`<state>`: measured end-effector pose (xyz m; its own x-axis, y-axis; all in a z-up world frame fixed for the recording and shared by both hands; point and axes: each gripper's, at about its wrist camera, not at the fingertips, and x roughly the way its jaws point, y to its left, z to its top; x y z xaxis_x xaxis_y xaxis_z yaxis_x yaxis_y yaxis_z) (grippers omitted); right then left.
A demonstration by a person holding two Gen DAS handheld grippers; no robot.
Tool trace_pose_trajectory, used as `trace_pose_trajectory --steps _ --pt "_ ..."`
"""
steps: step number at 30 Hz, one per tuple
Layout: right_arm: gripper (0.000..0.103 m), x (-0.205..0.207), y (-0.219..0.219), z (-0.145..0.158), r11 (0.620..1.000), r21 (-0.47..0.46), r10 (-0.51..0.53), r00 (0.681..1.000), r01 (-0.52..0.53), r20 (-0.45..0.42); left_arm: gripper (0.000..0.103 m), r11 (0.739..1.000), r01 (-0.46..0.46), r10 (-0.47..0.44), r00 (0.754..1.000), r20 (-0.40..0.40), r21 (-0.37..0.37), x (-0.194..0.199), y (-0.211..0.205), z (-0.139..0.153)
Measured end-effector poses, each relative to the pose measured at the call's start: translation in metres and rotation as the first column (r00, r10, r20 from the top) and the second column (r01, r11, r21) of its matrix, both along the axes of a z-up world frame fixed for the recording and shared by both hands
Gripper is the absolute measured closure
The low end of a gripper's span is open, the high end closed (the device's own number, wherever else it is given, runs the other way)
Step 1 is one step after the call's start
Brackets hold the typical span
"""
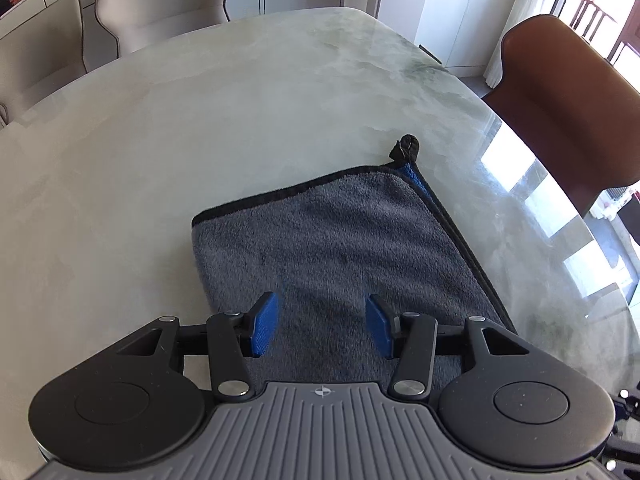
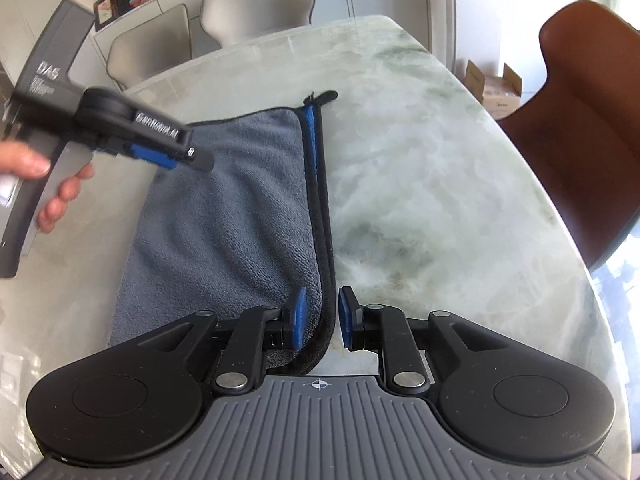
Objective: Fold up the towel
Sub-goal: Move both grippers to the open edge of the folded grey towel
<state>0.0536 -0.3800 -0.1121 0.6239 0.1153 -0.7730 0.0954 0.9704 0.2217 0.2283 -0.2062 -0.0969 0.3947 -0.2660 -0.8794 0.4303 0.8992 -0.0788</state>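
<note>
At the bottom of the left wrist view, the left gripper has its two blue pads wide apart and holds nothing; its black body hides the near end of the soft grey folded towel with black trim. In the right wrist view, the right gripper is open a smaller way, and the towel's black right edge runs up between its pads without being pinched. Its body covers the towel's near corner, so that corner cannot be seen. The towel lies flat in the middle of both views on the pale green-white marble table. A thin strip of blue shows along its right edge, and a small black loop sticks out at the far right corner. In the right wrist view the left gripper shows again at the left side, blurry, above the towel's left part, with the person's hand cut off by the frame edge. There is lots of bare table to the right of the towel and beyond it. Farther off, a brown leather chair stands at the table's right edge, and two cream chairs stand at the far side, upper left.
</note>
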Motion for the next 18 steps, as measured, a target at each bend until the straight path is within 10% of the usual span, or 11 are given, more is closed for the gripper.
trace_pose_trajectory --steps 18 --pt "0.077 -0.009 0.032 -0.009 0.959 -0.065 0.273 0.961 -0.276 -0.044 0.052 0.985 -0.166 0.153 0.97 -0.188 -0.055 -0.11 0.076 -0.017"
